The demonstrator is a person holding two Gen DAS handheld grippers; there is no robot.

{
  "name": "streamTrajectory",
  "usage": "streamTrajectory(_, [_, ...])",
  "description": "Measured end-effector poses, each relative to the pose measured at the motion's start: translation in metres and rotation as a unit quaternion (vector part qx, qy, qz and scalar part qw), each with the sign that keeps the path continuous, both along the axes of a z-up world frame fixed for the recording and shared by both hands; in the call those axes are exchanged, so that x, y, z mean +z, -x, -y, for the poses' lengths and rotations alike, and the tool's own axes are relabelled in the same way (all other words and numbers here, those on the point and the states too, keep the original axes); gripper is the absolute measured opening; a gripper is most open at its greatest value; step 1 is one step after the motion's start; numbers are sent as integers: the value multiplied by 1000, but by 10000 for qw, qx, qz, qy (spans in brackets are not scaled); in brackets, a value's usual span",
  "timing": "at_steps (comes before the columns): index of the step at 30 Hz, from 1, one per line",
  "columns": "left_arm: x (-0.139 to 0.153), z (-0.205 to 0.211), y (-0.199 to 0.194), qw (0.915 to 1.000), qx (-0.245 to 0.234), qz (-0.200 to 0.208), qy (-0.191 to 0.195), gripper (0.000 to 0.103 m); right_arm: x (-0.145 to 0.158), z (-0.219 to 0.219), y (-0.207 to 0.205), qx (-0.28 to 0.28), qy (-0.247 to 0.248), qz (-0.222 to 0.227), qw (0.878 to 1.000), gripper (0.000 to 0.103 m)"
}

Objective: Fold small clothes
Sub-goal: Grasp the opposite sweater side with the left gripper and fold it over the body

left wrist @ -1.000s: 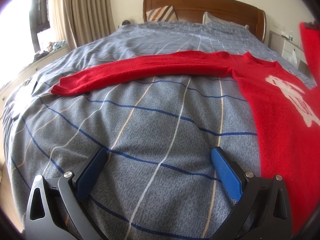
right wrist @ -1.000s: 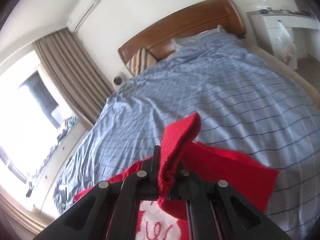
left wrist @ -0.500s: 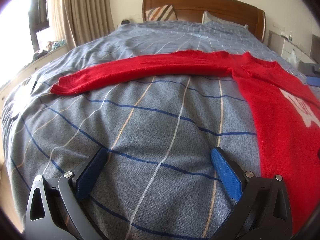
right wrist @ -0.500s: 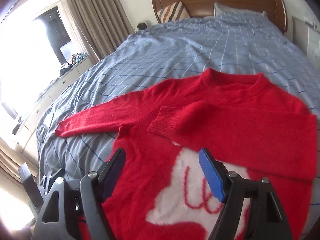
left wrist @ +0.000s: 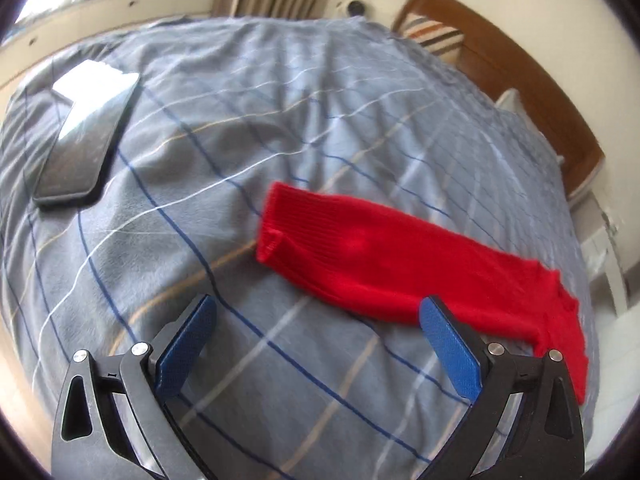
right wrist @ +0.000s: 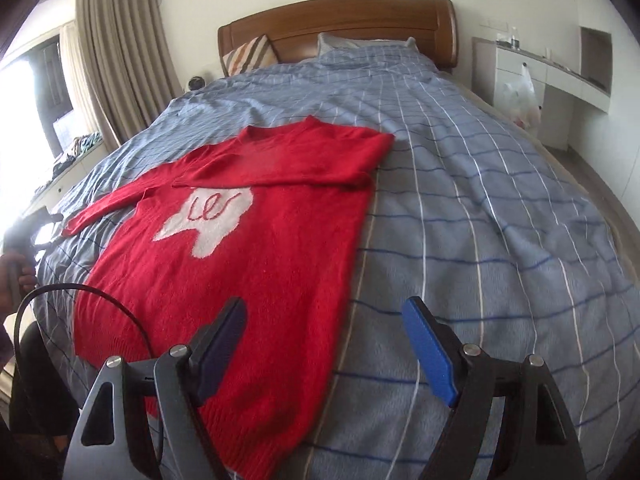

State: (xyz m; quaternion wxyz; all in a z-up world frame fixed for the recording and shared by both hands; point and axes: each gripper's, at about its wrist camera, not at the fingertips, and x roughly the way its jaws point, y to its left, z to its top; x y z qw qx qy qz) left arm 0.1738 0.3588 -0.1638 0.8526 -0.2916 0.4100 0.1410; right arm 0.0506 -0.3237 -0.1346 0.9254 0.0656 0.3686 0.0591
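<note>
A red sweater (right wrist: 248,256) with a white tooth motif lies flat on the blue checked bedcover (right wrist: 480,208). Its right sleeve (right wrist: 304,164) is folded across the chest. Its left sleeve (right wrist: 108,204) stretches out to the left. My right gripper (right wrist: 324,332) is open and empty, above the sweater's lower right edge. In the left wrist view the left sleeve (left wrist: 384,264) lies straight, its cuff (left wrist: 276,224) just ahead of my left gripper (left wrist: 316,332), which is open and empty above the bedcover (left wrist: 248,128).
A dark phone (left wrist: 84,136) lies on the bedcover left of the cuff. The wooden headboard (right wrist: 340,28) and pillows stand at the far end. A white desk (right wrist: 560,76) is to the right, curtains (right wrist: 120,60) and a window to the left.
My right gripper let go of the right sleeve, which now lies folded across the chest, and drew back. My left gripper moved left to the left sleeve's cuff.
</note>
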Motion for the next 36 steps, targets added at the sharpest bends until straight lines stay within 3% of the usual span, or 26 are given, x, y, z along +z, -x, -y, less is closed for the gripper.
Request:
streamTrajectory(2, [-12,-15,-16,9995,121,-60,299,95,-4,-6,2,-1,-140,-52,9999,80])
streamTrajectory(4, [-11,-13,-28,9997,170,16,162,67,-8,-17,3,89,-178,-90,9998,80])
streamTrajectory(5, [-11,-9,-34,9997,58,55,240,26,-10,-23,4,150,-182,-96,9997,80])
streamTrajectory(6, [-12,-6,-40,9994,-30,-3,342,4,-11,-27,4,216,-172,-98,9996,80])
streamTrajectory(7, [-8,-4,-43,9995,-21,-27,307,3,-13,-32,6,271,-146,-84,9995,80])
streamTrajectory(11, [39,26,-48,9983,-291,283,-427,3,-10,-38,19,389,-30,89,9992,80])
streamTrajectory(15, [111,89,-74,9850,-1056,847,-1066,3,-13,-34,30,375,-9,227,9990,80])
streamTrajectory(19, [179,190,-104,9571,-2067,1422,-1448,3,-18,-26,37,276,-53,324,9991,80])
streamTrajectory(23, [214,298,-126,9252,-2973,1830,-1490,3,-24,-14,47,118,-143,384,9991,80])
streamTrajectory(27, [203,397,-131,8985,-3689,1831,-1519,3,-27,0,57,-43,-202,391,9990,80])
streamTrajectory(31, [148,470,-131,8836,-4210,1305,-1582,9,-26,18,60,-292,-273,444,9982,80])
streamTrajectory(32, [129,484,-129,8800,-4311,1074,-1679,26,-27,22,60,-372,-293,438,9979,80])
streamTrajectory(33, [109,494,-126,8765,-4384,826,-1810,60,-28,26,59,-457,-305,418,9976,80])
streamTrajectory(34, [93,500,-119,8732,-4405,685,-1969,72,-28,29,59,-555,-290,402,9972,80])
streamTrajectory(36, [70,499,-94,8642,-4436,654,-2283,78,-29,35,60,-739,-247,393,9962,80])
